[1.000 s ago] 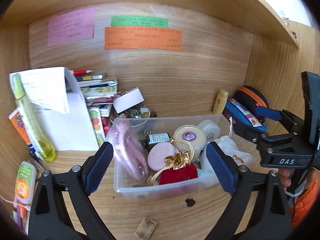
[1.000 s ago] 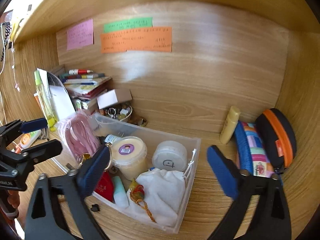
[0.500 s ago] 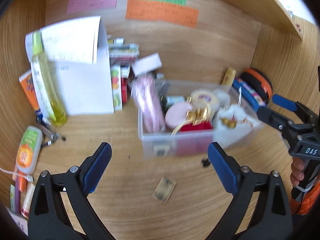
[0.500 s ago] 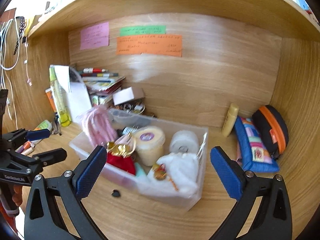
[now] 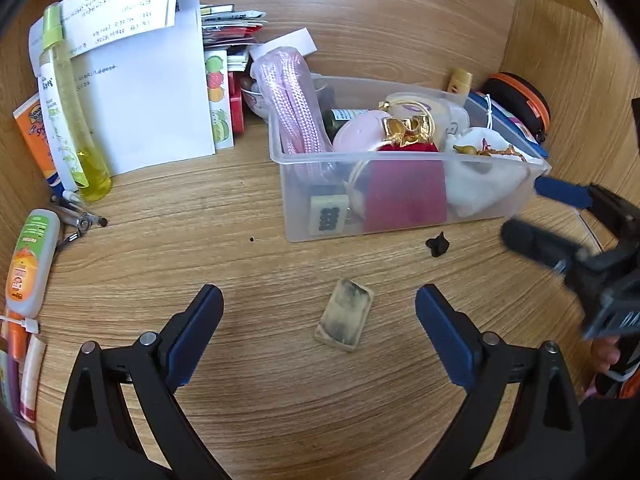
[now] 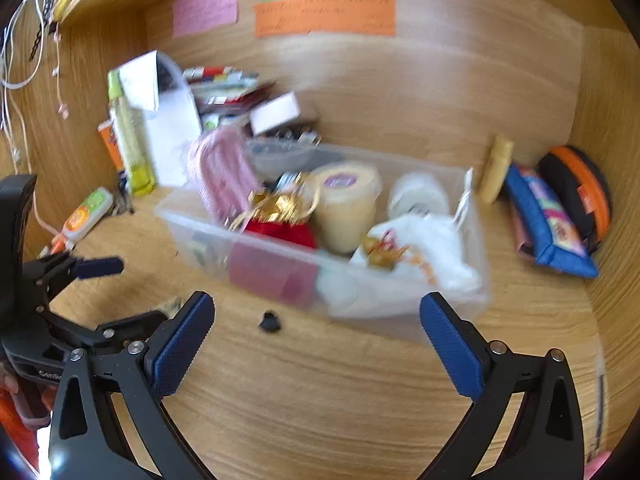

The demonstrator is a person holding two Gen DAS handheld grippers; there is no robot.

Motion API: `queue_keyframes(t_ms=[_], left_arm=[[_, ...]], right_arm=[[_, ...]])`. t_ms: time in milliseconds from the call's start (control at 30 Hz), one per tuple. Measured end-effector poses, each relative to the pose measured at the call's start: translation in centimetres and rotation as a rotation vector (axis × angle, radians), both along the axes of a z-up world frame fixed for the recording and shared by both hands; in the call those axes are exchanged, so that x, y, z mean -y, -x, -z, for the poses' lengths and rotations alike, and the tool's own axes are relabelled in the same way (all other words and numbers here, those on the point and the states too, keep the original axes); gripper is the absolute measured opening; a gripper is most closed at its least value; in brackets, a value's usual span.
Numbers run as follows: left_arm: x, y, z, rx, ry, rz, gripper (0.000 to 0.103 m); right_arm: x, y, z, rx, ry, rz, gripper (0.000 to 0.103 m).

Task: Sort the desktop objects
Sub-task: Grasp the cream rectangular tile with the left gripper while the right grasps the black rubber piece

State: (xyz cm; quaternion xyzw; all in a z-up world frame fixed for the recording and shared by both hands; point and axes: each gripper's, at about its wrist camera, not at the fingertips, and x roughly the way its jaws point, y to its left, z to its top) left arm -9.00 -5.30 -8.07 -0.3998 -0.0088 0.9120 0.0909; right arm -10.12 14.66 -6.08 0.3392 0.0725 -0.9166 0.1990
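Observation:
A clear plastic bin point(image 5: 404, 220) point(image 6: 280, 276) holds a pink rope bundle point(image 5: 292, 96), a red pouch with a gold bow point(image 5: 404, 148), a cream jar point(image 6: 344, 204), a white pouch point(image 5: 480, 176) and a mahjong tile point(image 5: 328, 214). A worn tan eraser point(image 5: 346, 318) and a small black piece point(image 5: 438, 244) point(image 6: 270, 322) lie on the desk in front of the bin. My left gripper point(image 5: 318, 332) is open and empty, straddling the eraser from above. My right gripper point(image 6: 316, 336) is open and empty, in front of the bin.
At the left stand a yellow-green bottle point(image 5: 68, 120), white paper point(image 5: 152, 92), an orange tube point(image 5: 30, 264) and pens. Books are stacked behind. A small yellow bottle point(image 6: 496, 170), a blue pouch point(image 6: 548, 228) and a black-orange case point(image 6: 580, 188) sit right of the bin. Wooden walls enclose the desk.
Both grippers have pulled back from the bin toward the desk front. The left view now looks down on the eraser between its open fingers.

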Motion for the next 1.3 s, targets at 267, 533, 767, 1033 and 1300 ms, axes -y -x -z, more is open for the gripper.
queue_keyframes(t_ms=[267,533,767,1033,1300], left_arm=[[-0.1,0.5,0.9,0.046,0.027,0.034,0.09],[-0.3,1.0,1.5,0.083,0.051,0.066,0.078],[-0.3,0.9,1.5,0.079,0.063,0.081,0.072],[-1.6,0.9,1.2,0.06,0.106,0.117,0.043],[-2.3,0.4,1.1,0.053,0.111,0.138,0.023]], right_arm=[[2.2,0.4,2.9,0.083,-0.079,-0.083,0.072],[2.9,1.8,4.2,0.164,-0.106,-0.141,0.06],[3.7,3.1,4.6,0.193,-0.123,-0.183,0.039],[3.9,3.1,4.5,0.184,-0.123,-0.209,0.025],[3.6,3.1,4.4,0.19,-0.113,-0.217,0.014]])
